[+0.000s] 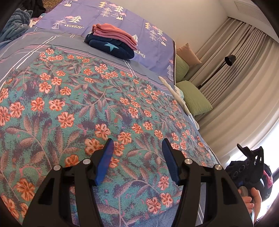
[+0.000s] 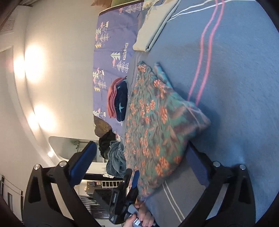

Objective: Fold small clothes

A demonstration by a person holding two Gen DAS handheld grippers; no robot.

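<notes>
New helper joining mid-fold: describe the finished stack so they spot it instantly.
Look to the purple tree-print sheet at the bed's far end. The folded stack lies at its edge, beyond the floral garment: pink garment on a navy one with a light-blue star.

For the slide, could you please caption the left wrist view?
Open left tool hovers over teal floral garment spread on bed, beyond it a folded pink-and-navy clothes stack.

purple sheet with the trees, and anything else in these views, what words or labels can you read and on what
"VINTAG" (cut off by the pink folded clothes): banner print on the purple tree-print sheet, left wrist view.
"VINTAGE": second banner on that sheet beside the navy star garment; also readable in the right wrist view.
Small line above each banner: too small to read.
Floral garment, grippers: no text visible.
</notes>
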